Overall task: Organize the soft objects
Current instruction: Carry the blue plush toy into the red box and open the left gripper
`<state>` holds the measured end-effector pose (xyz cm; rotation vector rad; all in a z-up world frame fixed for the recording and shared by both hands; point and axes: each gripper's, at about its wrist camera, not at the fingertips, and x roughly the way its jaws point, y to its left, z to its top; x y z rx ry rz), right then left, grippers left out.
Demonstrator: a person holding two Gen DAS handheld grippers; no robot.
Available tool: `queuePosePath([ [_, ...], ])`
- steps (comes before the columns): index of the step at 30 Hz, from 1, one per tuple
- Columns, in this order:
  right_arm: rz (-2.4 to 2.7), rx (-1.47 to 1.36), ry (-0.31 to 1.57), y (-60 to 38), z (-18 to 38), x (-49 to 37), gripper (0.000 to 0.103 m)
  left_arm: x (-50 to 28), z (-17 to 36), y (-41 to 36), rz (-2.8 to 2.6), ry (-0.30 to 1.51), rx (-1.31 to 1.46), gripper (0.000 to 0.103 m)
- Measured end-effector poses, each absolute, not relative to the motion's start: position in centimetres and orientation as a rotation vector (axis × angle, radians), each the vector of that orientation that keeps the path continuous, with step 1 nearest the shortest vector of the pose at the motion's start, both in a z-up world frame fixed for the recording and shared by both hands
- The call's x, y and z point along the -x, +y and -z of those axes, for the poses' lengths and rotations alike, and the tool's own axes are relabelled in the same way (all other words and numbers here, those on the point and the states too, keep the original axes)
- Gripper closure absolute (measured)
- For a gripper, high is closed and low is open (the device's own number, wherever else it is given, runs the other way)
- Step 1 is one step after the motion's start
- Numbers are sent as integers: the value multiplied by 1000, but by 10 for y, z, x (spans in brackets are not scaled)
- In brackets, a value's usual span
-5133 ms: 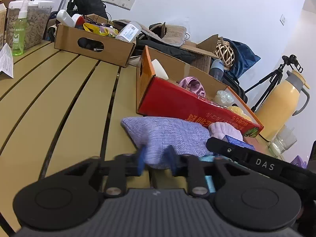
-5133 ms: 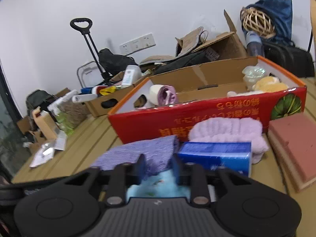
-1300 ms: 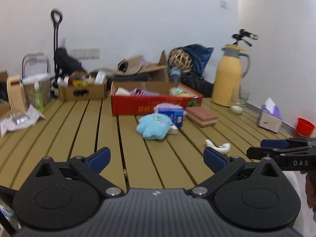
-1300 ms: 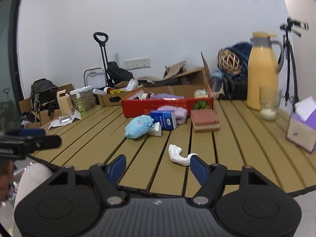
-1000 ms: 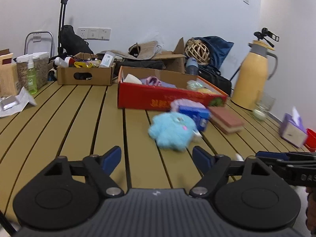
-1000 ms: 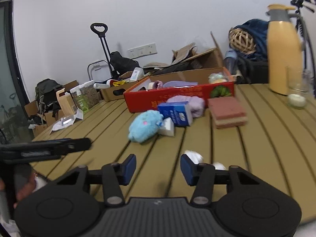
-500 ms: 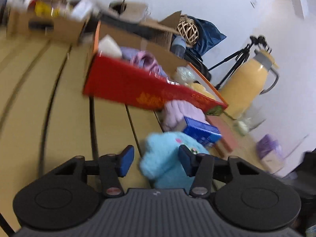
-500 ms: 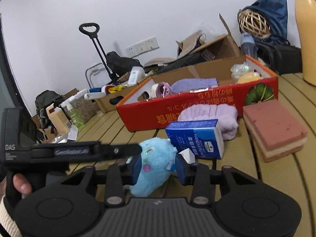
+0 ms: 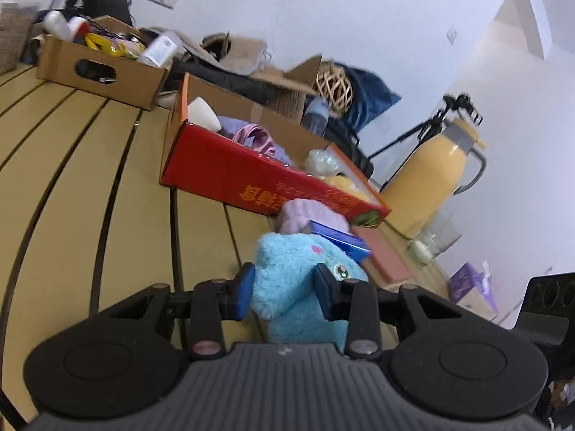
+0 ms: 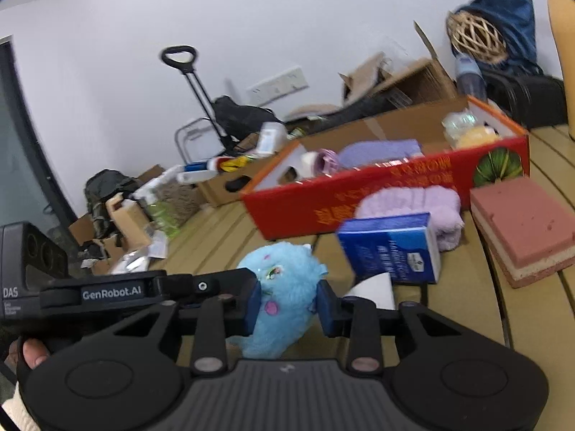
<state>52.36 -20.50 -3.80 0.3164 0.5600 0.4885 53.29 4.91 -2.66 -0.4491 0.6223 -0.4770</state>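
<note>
A fluffy light-blue plush toy (image 9: 287, 280) (image 10: 284, 287) lies on the slatted wooden table in front of the red cardboard box (image 9: 230, 176) (image 10: 359, 208). My left gripper (image 9: 284, 285) straddles it, jaws closing, both blue pads against the fur. My right gripper (image 10: 287, 301) comes from the other side, jaws also closing, pads pressed into the toy. The left gripper's black finger (image 10: 215, 285) reaches the toy from the left. A purple knit cloth (image 10: 381, 152) and a yellow plush (image 10: 470, 138) lie in the box.
Just behind the toy lie a lilac fluffy towel (image 10: 420, 204), a blue tissue pack (image 10: 391, 248) and a pink sponge block (image 10: 521, 226). A yellow jug (image 9: 431, 179) and a glass (image 9: 427, 248) stand to the right. A brown box (image 9: 97, 68) sits far left.
Both grippers came in from the table's near edge to the blue plush toy and narrowed their jaws around it. The purple knit cloth, earlier on the table, now lies in the red box.
</note>
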Motion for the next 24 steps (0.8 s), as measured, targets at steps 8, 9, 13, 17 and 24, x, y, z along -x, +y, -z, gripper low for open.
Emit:
queuePosePath([
  [8, -509, -300, 481, -218, 2, -455, 71, -473, -8, 36, 499, 545, 469, 67],
  [9, -503, -301, 472, -221, -2, -449, 71, -470, -11, 32, 506, 539, 466, 67],
  [13, -482, -299, 425, -234, -17, -431, 71, -464, -25, 18, 540, 507, 450, 67],
  [17, -469, -300, 402, -250, -33, -439, 71, -488, -42, 1, 571, 475, 407, 67],
  [24, -482, -366, 398, -275, -68, -546, 71, -605, -77, -16, 566, 485, 373, 67],
])
